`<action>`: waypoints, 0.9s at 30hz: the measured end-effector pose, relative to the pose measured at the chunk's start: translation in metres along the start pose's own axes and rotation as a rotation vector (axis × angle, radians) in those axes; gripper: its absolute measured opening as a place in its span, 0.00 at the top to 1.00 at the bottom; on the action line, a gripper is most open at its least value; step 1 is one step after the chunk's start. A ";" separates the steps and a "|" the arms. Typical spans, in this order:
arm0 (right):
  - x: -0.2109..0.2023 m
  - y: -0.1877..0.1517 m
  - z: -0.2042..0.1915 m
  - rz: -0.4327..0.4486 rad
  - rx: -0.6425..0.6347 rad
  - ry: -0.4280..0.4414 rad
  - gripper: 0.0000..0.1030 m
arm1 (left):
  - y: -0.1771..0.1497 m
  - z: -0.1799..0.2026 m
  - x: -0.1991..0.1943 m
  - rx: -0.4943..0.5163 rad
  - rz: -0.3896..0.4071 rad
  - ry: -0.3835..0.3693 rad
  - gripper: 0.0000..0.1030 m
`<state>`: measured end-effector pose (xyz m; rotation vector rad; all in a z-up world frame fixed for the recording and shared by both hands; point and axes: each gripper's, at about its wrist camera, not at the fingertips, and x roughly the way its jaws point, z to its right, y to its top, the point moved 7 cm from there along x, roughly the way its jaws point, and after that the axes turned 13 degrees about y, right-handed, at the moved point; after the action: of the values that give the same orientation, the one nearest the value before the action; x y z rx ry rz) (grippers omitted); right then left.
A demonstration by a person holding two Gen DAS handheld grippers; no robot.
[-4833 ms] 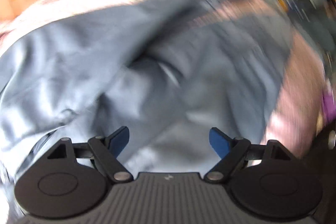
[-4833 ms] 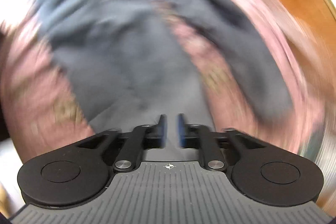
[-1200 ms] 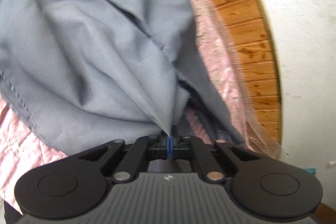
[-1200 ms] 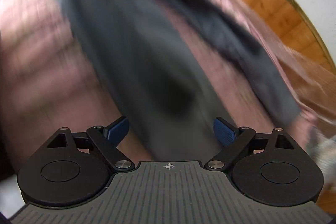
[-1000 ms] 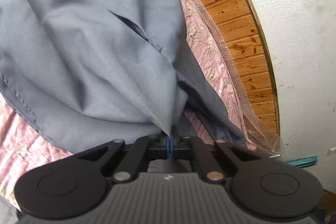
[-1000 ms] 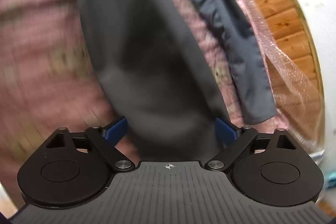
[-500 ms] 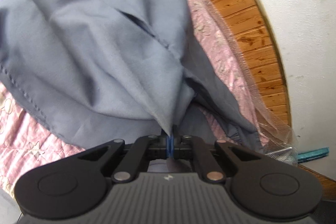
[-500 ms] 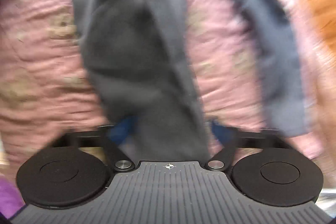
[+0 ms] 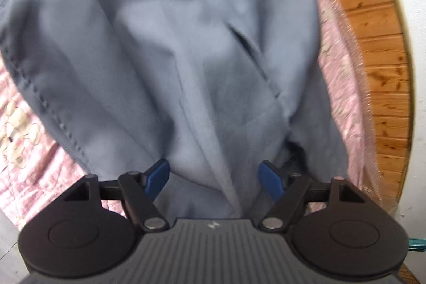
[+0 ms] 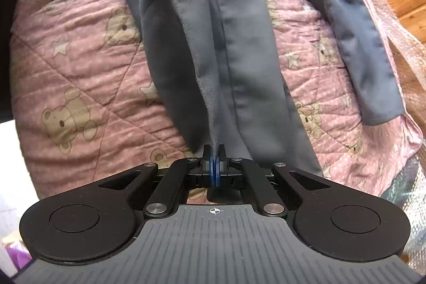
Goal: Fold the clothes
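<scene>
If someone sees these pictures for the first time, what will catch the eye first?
A large grey garment spreads across a pink quilt printed with teddy bears. The right hand-held gripper pinches a fold of it, while the left hand-held gripper stands open above the cloth.

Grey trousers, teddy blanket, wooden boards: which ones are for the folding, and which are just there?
For the folding:
- grey trousers
- right gripper, shut on a trouser leg
- left gripper, open over the trousers

Just there:
- pink teddy blanket underneath
- wooden boards
- white wall
</scene>
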<state>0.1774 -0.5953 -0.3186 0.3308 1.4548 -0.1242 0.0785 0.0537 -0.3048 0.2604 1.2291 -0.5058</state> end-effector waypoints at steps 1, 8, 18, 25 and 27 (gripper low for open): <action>0.002 0.001 0.002 0.007 0.012 -0.008 1.00 | 0.005 0.004 0.008 0.012 -0.009 -0.007 0.95; -0.032 0.018 0.080 0.130 0.181 -0.218 1.00 | 0.084 0.136 -0.079 0.167 0.268 -0.239 0.99; -0.178 0.060 0.113 0.324 0.173 -0.553 1.00 | 0.040 0.176 -0.268 0.384 0.557 -0.549 0.99; -0.037 0.016 0.041 0.123 0.313 -0.400 1.00 | -0.004 0.017 -0.089 0.193 0.290 -0.224 0.98; 0.007 0.002 0.020 0.058 0.357 -0.349 1.00 | -0.015 -0.008 -0.040 0.180 0.239 -0.118 0.98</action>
<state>0.1982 -0.5988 -0.3238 0.6104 1.0720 -0.3787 0.0546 0.0533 -0.2688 0.5167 1.0227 -0.4180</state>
